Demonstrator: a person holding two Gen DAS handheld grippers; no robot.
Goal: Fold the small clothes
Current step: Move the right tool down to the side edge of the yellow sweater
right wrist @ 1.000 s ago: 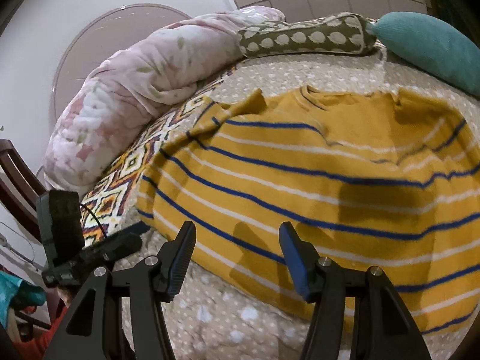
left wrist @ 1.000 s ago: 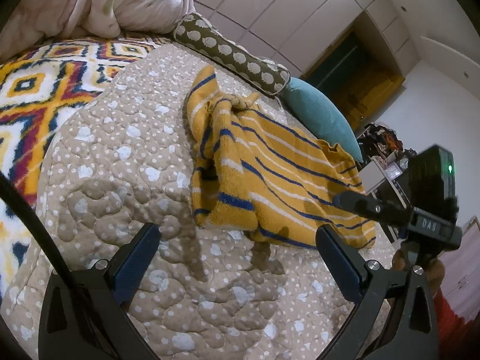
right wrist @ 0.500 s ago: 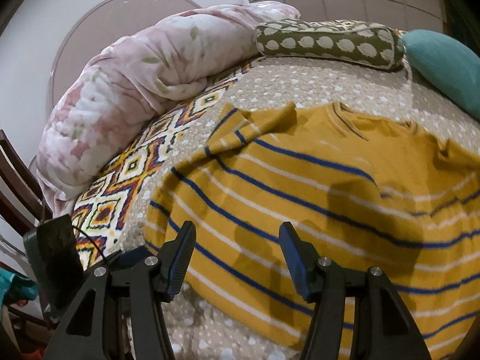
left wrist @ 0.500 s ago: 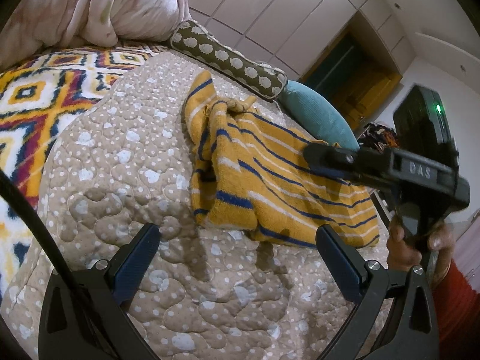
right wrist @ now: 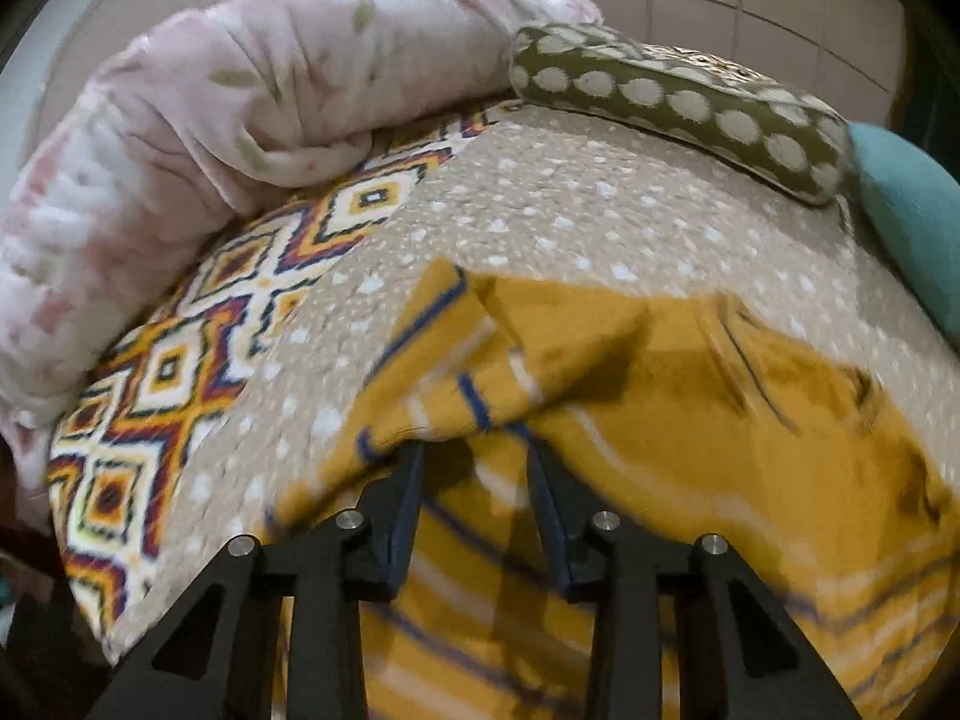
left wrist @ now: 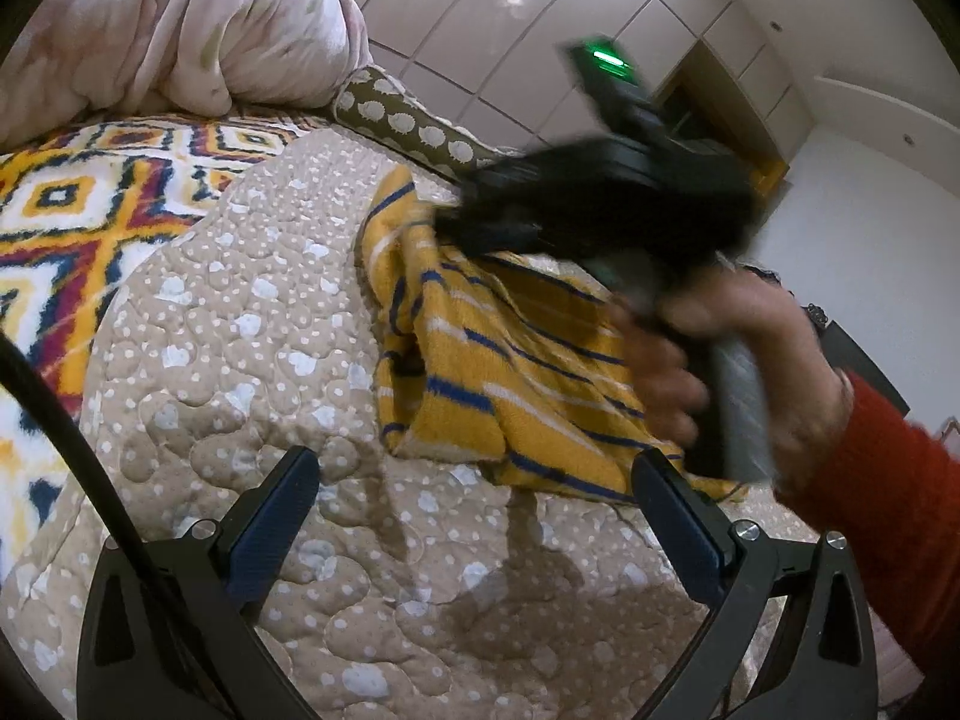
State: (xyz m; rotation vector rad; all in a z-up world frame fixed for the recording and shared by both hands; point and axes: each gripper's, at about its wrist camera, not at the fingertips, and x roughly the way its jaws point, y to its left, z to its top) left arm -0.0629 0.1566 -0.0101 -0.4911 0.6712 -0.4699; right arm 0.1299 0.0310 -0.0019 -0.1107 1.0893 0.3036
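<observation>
1. Because the yellow striped sweater (right wrist: 690, 420) lies crumpled on the beige quilted bedspread (left wrist: 252, 324) rather than flat, the likely step in hand is picking up a bunched part to spread or fold it.
2. Sweater location: on the bedspread, toward the side of the bed nearest the person, well apart from the dotted olive bolster (right wrist: 678, 102) and the teal cushion (right wrist: 912, 204) at the far edge. One sleeve is folded over the body, forming a raised ridge.
3. Right gripper (right wrist: 474, 468): the jaws stand apart with a moderate gap and hold nothing. The tips sit at the bunched sleeve fold — whether they touch the cloth cannot be told, as the view is motion-blurred. This placement suits a pinch on the ridge, where the fabric offers an edge to close on.
4. Right hand (left wrist: 720, 372): seen from the left wrist view, it grips the tool handle above the sweater's near side.
5. Left gripper (left wrist: 474, 498): the jaws are spread wide and empty, hanging over bare bedspread just short of the sweater's hem — apparently held in reserve.
6. Caution: knit fabric is soft and layered; a pinch may catch two layers at once.
</observation>
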